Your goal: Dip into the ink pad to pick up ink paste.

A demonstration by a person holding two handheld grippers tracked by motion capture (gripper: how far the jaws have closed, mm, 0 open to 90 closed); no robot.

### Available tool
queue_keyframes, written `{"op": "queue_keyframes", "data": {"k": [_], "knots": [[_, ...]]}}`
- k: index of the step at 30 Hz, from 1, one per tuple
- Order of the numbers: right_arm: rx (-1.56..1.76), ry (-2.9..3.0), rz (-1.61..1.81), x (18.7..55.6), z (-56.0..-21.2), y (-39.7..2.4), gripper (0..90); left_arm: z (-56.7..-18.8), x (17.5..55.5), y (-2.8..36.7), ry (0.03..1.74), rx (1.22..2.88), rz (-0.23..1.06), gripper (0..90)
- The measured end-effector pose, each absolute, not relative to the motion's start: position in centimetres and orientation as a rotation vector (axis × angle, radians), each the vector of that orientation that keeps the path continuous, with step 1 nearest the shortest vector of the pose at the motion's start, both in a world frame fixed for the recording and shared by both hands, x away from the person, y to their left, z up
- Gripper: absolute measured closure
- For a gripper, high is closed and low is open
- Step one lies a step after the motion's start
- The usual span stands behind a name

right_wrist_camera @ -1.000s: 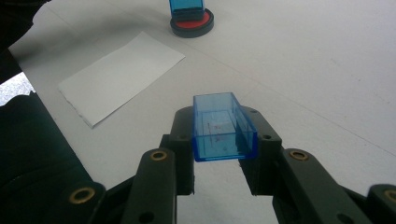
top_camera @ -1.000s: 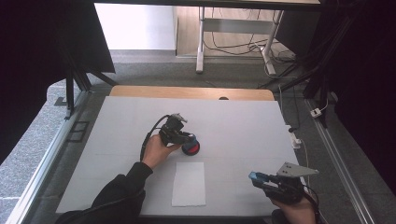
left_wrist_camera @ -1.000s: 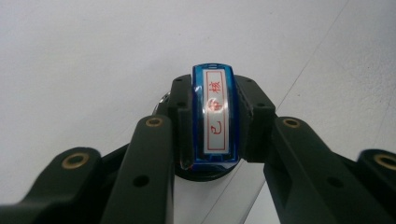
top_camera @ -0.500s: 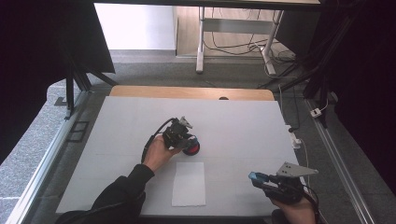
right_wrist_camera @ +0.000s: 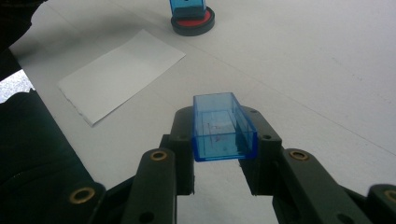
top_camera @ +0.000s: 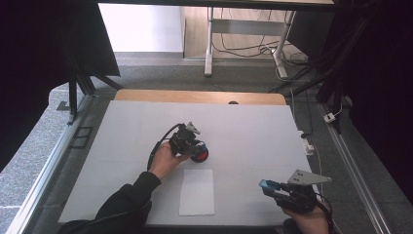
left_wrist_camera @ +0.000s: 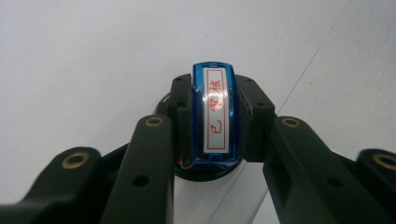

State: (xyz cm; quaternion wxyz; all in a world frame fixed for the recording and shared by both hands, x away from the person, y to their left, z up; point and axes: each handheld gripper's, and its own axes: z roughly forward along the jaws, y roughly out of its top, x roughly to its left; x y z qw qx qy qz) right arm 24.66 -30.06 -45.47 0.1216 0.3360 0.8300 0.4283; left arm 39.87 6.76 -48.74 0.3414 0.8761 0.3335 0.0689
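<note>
While the left tongs (left_wrist_camera: 212, 126) clamp the blue stamp (left_wrist_camera: 214, 116) on the red ink pad (top_camera: 199, 155) at mid-frame, the right tongs (right_wrist_camera: 223, 149) pinch its clear cap (right_wrist_camera: 223, 127) at lower right. Both look light, rigid, slick plastic; grip flat sides.

In the left gripper view, the left claw (left_wrist_camera: 215, 121) and the blue stamp (left_wrist_camera: 215, 114) it is gripping are covering most of the ink pad (left_wrist_camera: 205, 171) beneath; the stamp's red label characters are blurring in the glare. In the high view, the bottom edge is cutting off the right hand (top_camera: 307, 222), and a dark sleeve (top_camera: 114, 209) is running out of frame.
</note>
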Motion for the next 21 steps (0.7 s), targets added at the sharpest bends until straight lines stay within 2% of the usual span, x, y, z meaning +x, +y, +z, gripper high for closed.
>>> {"op": "queue_keyframes", "data": {"k": [11, 21], "knots": [[0.982, 2.422, 1.254, 24.7, -45.5, -30.1, 68.4, -49.3, 40.9, 8.2, 0.925, 2.186, 0.043, 71.2], [0.981, 2.425, 1.249, 24.7, -45.5, -30.0, 68.5, -48.8, 39.7, 6.7, 0.879, 2.276, 0.190, 71.2]]}}
